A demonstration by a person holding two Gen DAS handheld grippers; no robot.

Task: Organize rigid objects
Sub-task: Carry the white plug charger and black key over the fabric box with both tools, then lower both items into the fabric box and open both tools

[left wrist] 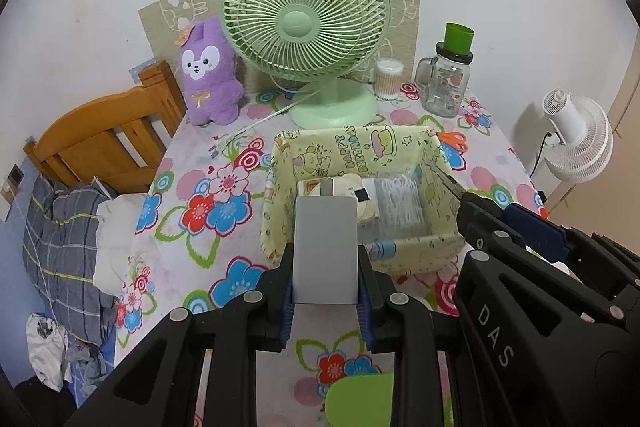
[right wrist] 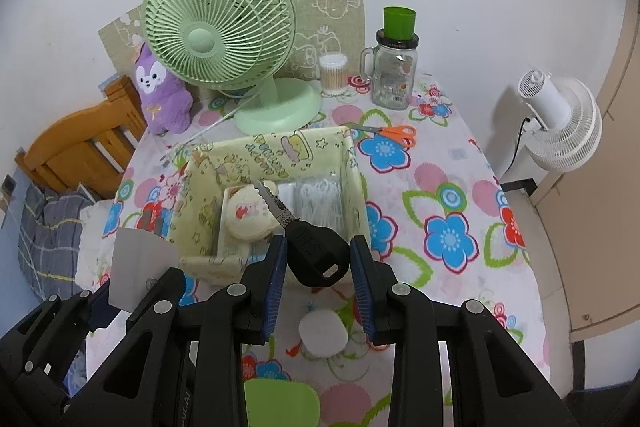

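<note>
Key [right wrist: 316, 251] and grey card [left wrist: 325, 247] are each clamped in a gripper above the flowered surface [right wrist: 460, 187], near the yellow fabric box [right wrist: 208, 259]. The right gripper [right wrist: 320, 291] has its jaws closed on the key's black head, the blade reaching over the box. The left gripper [left wrist: 326, 291] has its jaws closed on the card's lower edge, just before the box's near wall. Inside the box already lie a round cream case [right wrist: 252, 215] and a clear packet of white sticks [right wrist: 320, 203], so sorting looks partly done. Left outside are a white round pad [right wrist: 322, 335], a green lid [right wrist: 280, 403] and orange scissors [right wrist: 394, 135].
</note>
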